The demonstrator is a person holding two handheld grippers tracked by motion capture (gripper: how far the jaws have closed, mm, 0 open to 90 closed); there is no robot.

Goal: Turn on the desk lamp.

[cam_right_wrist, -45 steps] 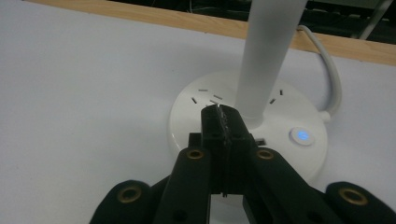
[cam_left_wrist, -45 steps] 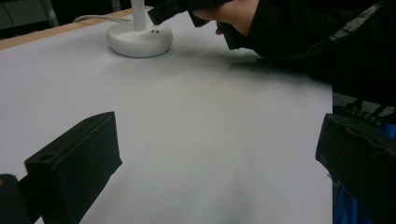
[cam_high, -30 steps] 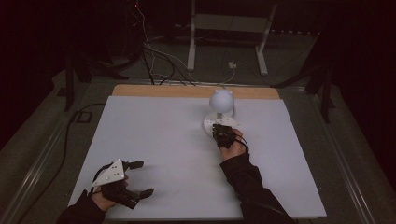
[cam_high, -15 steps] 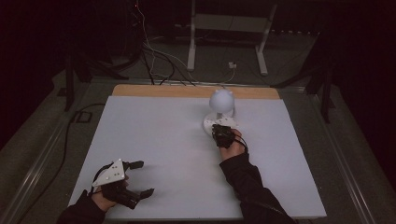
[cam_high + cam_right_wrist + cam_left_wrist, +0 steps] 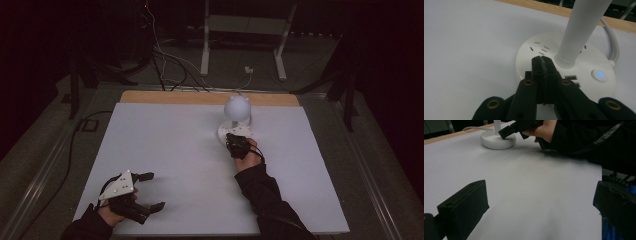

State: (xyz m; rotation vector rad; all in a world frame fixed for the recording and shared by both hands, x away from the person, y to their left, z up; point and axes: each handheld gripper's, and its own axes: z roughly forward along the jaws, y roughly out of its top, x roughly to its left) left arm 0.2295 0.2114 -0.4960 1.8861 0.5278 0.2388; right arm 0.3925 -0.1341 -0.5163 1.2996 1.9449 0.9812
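A white desk lamp stands at the table's far middle, with a round head point(image 5: 236, 107), a thick stem point(image 5: 581, 30) and a disc base point(image 5: 534, 51) that carries socket slots, two USB ports and a blue-lit button point(image 5: 599, 75). My right gripper point(image 5: 542, 60) is shut with nothing between its jaws, and its tips hang just over the base's near side, left of the stem. In the high view the right gripper point(image 5: 232, 141) sits at the base's front edge. My left gripper point(image 5: 155, 190) rests open near the table's front left corner, its jaws wide apart point(image 5: 541, 205).
The white tabletop point(image 5: 175, 150) ends in a wooden strip point(image 5: 165, 96) at the back. The lamp's white cord point(image 5: 614, 42) runs off the rear edge. Cables point(image 5: 160, 55) and a stand's legs point(image 5: 205, 55) lie on the dark floor beyond.
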